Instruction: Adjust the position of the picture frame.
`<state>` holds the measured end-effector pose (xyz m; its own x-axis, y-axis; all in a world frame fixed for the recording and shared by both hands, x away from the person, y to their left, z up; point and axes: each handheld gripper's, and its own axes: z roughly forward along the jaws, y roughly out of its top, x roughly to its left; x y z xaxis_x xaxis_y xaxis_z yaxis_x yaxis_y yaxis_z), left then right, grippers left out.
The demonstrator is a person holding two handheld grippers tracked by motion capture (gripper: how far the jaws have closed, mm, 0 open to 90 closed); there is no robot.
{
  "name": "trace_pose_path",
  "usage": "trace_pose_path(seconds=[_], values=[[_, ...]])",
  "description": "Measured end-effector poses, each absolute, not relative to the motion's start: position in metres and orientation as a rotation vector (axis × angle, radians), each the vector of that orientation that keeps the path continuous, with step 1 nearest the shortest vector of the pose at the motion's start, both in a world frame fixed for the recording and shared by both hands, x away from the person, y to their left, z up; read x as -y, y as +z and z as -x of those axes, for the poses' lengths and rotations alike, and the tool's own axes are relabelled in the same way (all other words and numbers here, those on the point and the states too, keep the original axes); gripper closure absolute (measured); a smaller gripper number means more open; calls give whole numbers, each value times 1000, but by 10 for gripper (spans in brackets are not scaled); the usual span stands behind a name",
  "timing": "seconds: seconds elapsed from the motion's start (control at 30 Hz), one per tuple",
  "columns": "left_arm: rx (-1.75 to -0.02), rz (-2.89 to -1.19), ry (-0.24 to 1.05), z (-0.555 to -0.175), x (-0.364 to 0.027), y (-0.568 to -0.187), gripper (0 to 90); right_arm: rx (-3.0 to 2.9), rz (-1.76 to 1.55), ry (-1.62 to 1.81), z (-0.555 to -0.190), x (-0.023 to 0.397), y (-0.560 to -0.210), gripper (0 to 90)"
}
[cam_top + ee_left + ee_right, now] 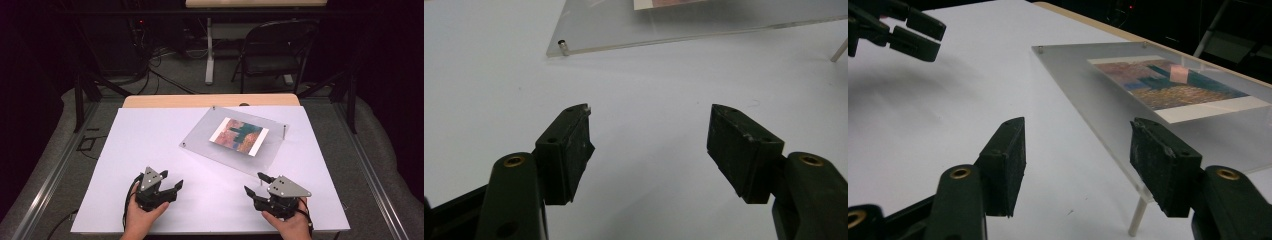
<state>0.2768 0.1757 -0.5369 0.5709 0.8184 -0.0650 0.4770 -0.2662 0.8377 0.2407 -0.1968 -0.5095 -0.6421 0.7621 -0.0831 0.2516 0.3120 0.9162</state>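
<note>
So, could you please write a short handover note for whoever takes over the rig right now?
Left tool: open, holding nothing, over the white table in front of the person.
Right tool: open, holding nothing, just short of the near edge of the clear acrylic frame.
The frame stands on small posts, tilted, with a colourful picture inside.
Done: nothing visible yet. Left: probably to grip the frame.

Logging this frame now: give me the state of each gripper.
Left gripper: open, holding nothing, above the white table.
Right gripper: open, holding nothing, near the clear picture frame.
</note>
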Motion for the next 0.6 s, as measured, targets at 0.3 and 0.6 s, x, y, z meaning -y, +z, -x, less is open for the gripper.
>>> trace_pose_path(seconds=[0.3,0.6], values=[[-1024,-1901,450,-276,-174,-535,378,-2007,-961,1283,-245,218,-503,431],[-952,-1944,429,-277,-152,-536,398,-1977,-1081,1274,-251,250,-504,540]])
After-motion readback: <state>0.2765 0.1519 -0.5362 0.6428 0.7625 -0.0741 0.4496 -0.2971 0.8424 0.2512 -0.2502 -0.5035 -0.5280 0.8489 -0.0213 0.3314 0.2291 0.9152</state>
